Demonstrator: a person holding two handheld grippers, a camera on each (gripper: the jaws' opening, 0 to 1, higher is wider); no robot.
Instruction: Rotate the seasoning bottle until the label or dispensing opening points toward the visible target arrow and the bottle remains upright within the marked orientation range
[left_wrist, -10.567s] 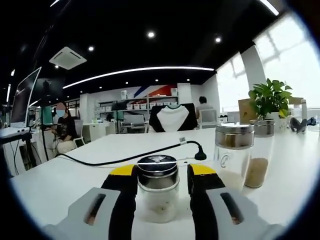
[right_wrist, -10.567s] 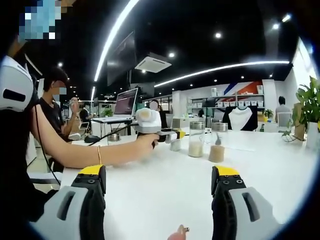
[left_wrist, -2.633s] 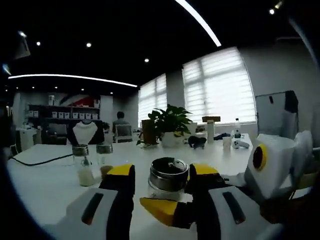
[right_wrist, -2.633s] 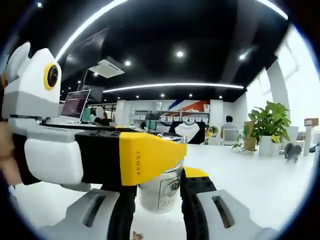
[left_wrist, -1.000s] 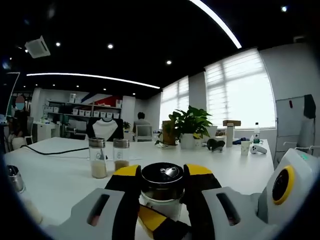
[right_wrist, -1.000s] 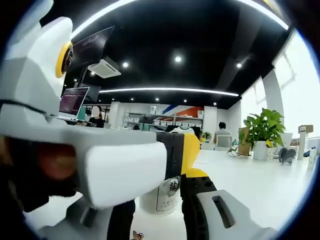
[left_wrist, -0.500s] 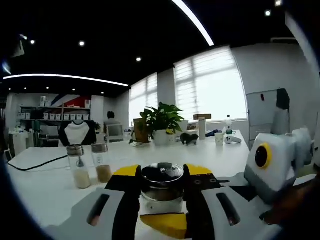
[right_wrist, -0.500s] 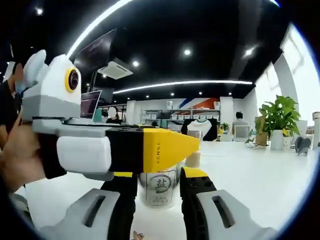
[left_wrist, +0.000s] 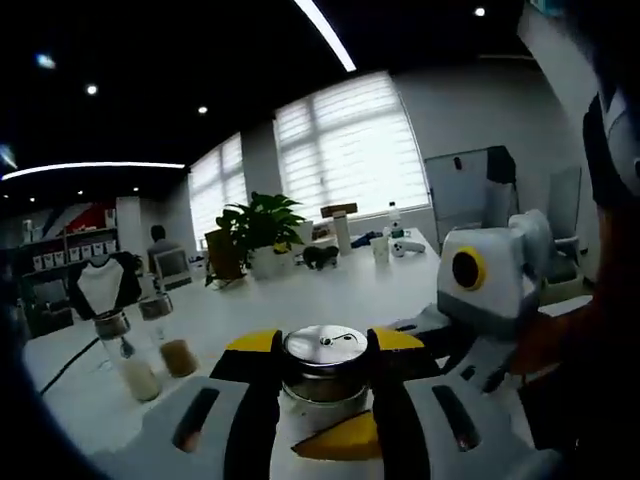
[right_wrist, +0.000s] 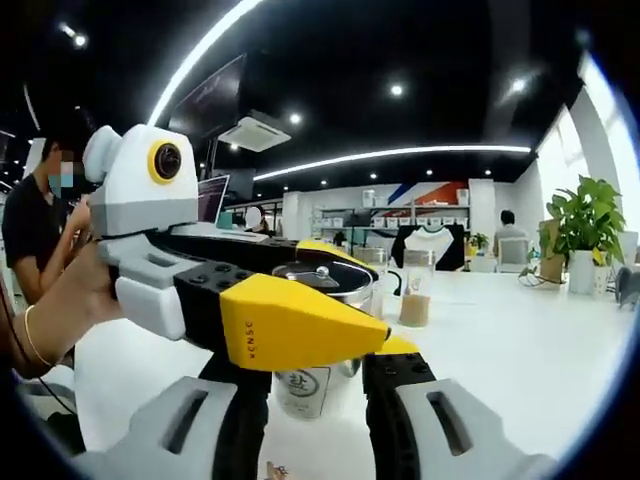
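A glass seasoning bottle (left_wrist: 322, 372) with a shiny metal lid stands upright between the yellow-tipped jaws of my left gripper (left_wrist: 322, 345), which is shut on it just under the lid. My right gripper (left_wrist: 372, 390) reaches in from the right, its yellow fingertip (left_wrist: 335, 442) low against the bottle's front. In the right gripper view the bottle (right_wrist: 312, 388) shows a printed label, partly hidden. My right gripper (right_wrist: 316, 365) is shut on its lower body. My left gripper (right_wrist: 365, 295) comes in from the left at lid height.
Two more seasoning bottles (left_wrist: 150, 350) stand on the white table (left_wrist: 330, 290), also seen behind the held bottle (right_wrist: 414, 286). A potted plant (left_wrist: 255, 225) sits near the windows. A person (right_wrist: 40, 220) is at the left, by a laptop. A hand and sleeve (left_wrist: 600, 330) hold my right gripper.
Both grippers stay on the bottle. The left gripper has swung round it: its view has panned from the shelves toward the windows, and in the right gripper view its jaws now point more toward me.
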